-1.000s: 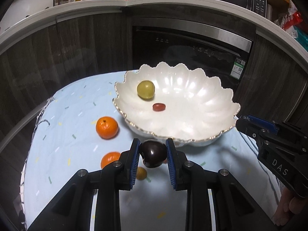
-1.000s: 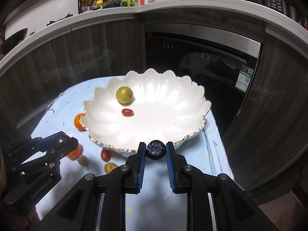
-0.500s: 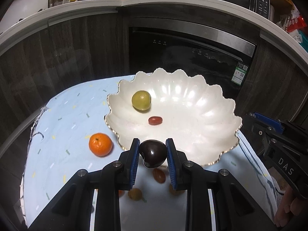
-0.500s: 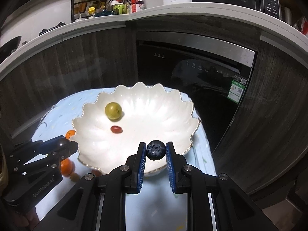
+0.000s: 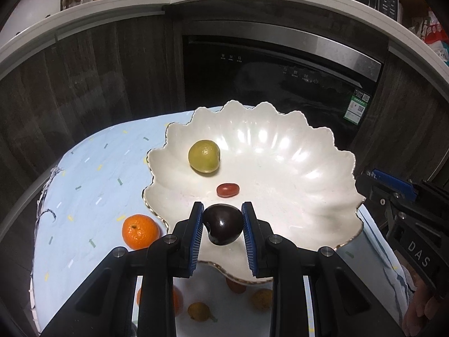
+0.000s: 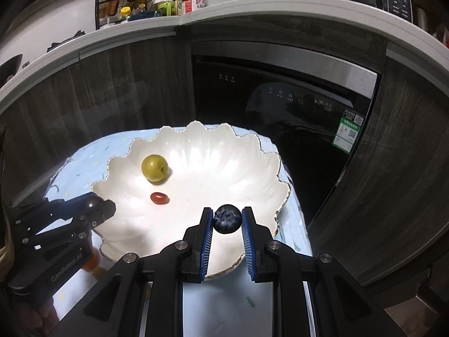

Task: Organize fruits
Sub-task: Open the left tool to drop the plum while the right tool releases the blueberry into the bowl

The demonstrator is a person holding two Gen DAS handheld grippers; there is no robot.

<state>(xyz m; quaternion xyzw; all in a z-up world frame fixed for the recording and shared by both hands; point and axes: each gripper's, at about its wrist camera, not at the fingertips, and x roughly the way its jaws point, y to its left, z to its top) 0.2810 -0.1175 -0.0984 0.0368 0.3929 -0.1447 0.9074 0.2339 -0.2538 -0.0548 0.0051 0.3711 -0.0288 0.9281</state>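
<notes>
On the left, an orange lies on the light blue cloth that covers the surface, just beside the white scalloped bowl, which holds a green fruit and a small red tomato. The left gripper has its fingers clamped on a dark plum, over the near edge of the bowl. To the right, the right gripper has its fingers pressed on a blueberry, also above the near part of the bowl, and a few more small fruits lie on the cloth under the left gripper.
</notes>
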